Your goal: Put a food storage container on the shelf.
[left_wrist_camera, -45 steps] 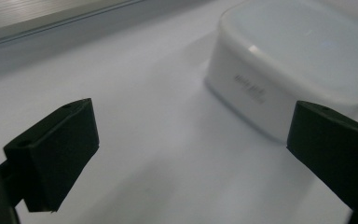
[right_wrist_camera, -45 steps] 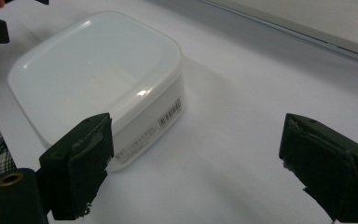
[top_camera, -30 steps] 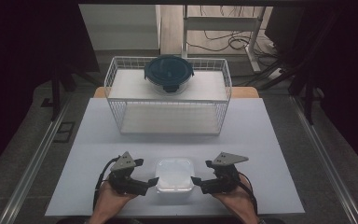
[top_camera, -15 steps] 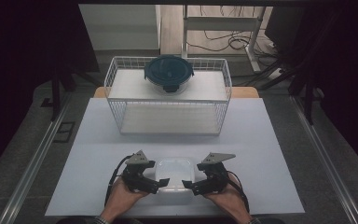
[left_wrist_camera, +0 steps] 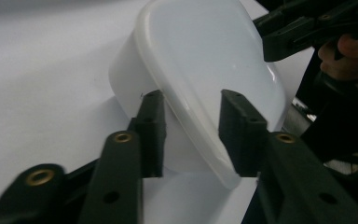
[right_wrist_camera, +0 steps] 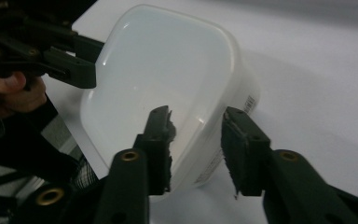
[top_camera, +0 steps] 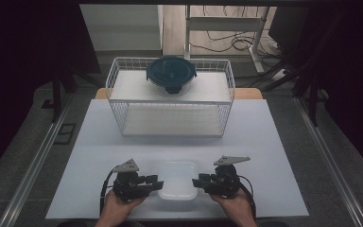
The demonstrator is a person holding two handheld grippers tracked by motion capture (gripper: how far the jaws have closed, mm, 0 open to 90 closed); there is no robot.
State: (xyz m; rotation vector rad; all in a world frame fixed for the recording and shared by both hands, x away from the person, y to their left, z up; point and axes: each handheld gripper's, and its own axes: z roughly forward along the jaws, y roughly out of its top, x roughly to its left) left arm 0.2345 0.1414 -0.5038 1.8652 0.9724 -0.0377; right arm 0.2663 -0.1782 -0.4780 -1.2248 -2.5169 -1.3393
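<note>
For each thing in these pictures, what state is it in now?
White box: lid on, upright on the table.
Round container: lid on, on top of the wire rack.
Left gripper: open, jaws astride the box rim.
Right gripper: open, jaws astride the rim.

Left gripper (top_camera: 157, 183) and right gripper (top_camera: 196, 181) face inward, fingers parted.

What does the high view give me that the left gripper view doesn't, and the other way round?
High view alone: the wire rack at the table's far side, with a dark-lidded round container on its upper shelf, and where both grippers sit on the white table.

Left gripper view alone: the left gripper close up, its jaws open and straddling the rim of the white container.

Both: that white container, with the right gripper at its opposite side.
</note>
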